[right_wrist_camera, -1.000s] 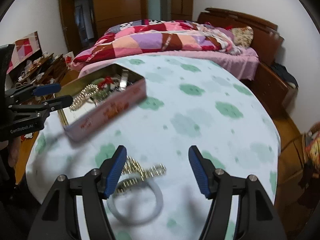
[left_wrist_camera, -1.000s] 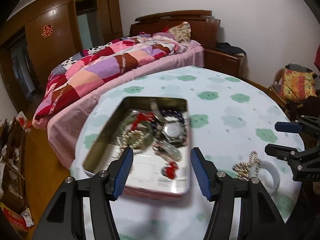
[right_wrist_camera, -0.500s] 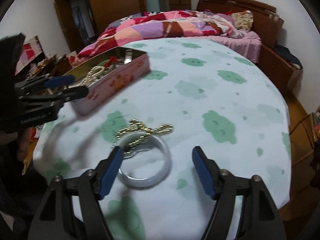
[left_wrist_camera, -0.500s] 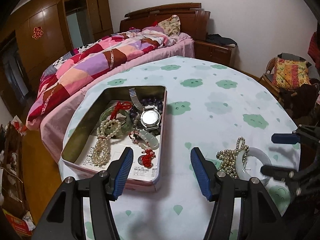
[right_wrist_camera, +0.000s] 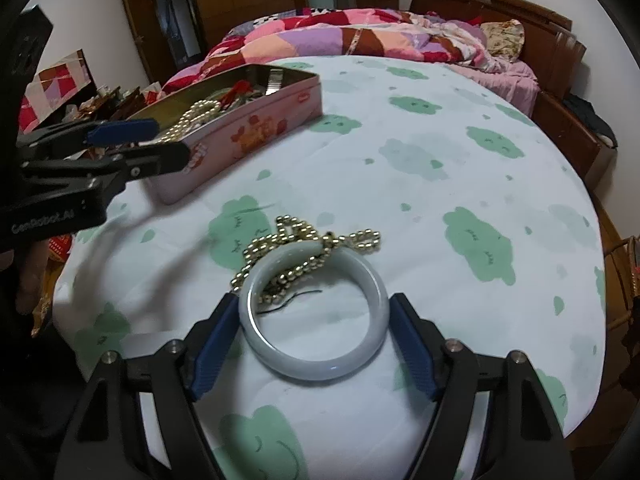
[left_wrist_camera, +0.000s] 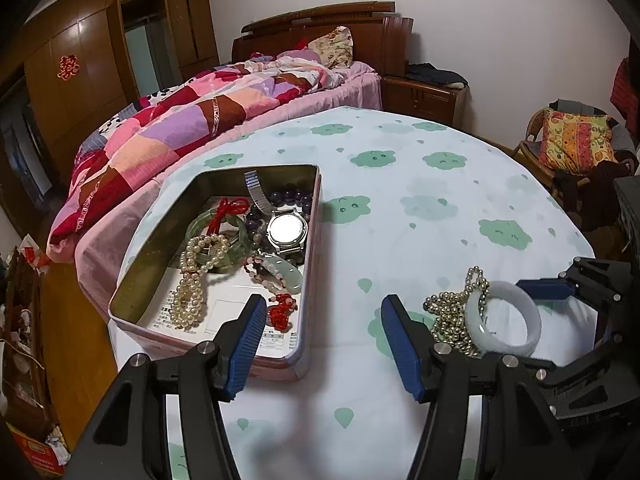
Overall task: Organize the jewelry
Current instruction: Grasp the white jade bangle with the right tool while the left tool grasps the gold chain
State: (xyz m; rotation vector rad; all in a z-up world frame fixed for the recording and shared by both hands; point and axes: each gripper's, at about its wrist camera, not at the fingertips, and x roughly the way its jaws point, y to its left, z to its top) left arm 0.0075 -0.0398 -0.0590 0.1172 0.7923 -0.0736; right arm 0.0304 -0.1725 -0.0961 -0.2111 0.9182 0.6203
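Observation:
A pale jade bangle (right_wrist_camera: 314, 312) lies on the table with a gold bead chain (right_wrist_camera: 304, 248) draped over its far rim. My right gripper (right_wrist_camera: 314, 310) is open, its blue pads on either side of the bangle, at or near its sides. Bangle (left_wrist_camera: 505, 322) and chain (left_wrist_camera: 452, 312) also show in the left wrist view. My left gripper (left_wrist_camera: 323, 312) is open and empty, over the table at the near right corner of a pink tin box (left_wrist_camera: 304, 280). The tin holds a watch (left_wrist_camera: 287, 230), a pearl strand (left_wrist_camera: 192, 280), a green bangle and beads.
The round table has a white cloth with green clouds (right_wrist_camera: 440, 152). A bed with a patchwork quilt (left_wrist_camera: 192, 120) stands behind it. A chair with a cushion (left_wrist_camera: 576, 148) is at the right. The pink tin (right_wrist_camera: 240, 136) sits left of the bangle.
My right gripper has moved forward and down until its open pads bracket the bangle. My left gripper has shifted right and back from over the tin to its corner.

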